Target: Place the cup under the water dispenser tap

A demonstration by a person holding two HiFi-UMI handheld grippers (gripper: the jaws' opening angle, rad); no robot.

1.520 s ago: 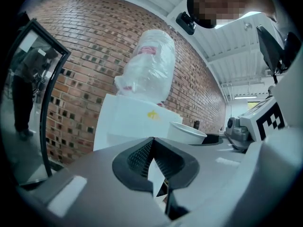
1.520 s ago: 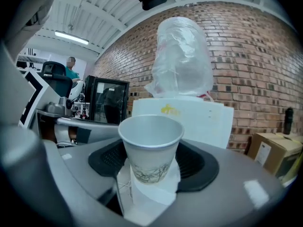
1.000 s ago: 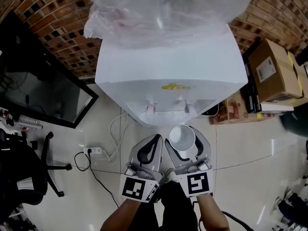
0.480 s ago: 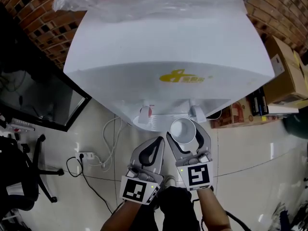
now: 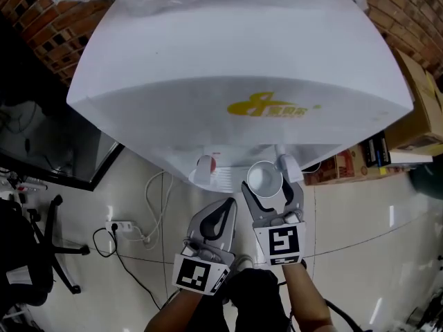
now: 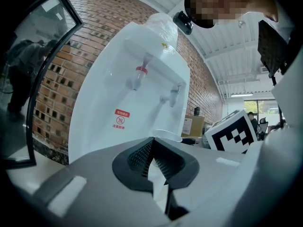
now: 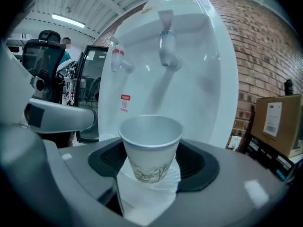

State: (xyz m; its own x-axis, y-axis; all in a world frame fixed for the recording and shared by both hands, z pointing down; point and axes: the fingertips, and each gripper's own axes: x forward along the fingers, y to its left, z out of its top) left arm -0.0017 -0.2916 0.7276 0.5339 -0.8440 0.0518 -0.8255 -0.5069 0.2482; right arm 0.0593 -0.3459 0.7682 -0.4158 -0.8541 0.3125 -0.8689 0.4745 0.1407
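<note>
A white paper cup with a faint leaf print stands upright between the jaws of my right gripper, which is shut on it. The cup sits low in front of the white water dispenser, below and just short of its right-hand tap. The red-capped tap is to its left. My left gripper hangs beside the right one, shut and empty, pointing at the dispenser's front. From the left gripper I see the cup's rim and both taps above.
Cardboard boxes stand right of the dispenser by the brick wall. A power strip and cables lie on the tiled floor at left. A dark glass panel and an office chair are further left.
Both grippers have sunk and moved closer to the dispenser's front. The cup, still held, now sits right by the right-hand tap. The dispenser fills more of the head view.
</note>
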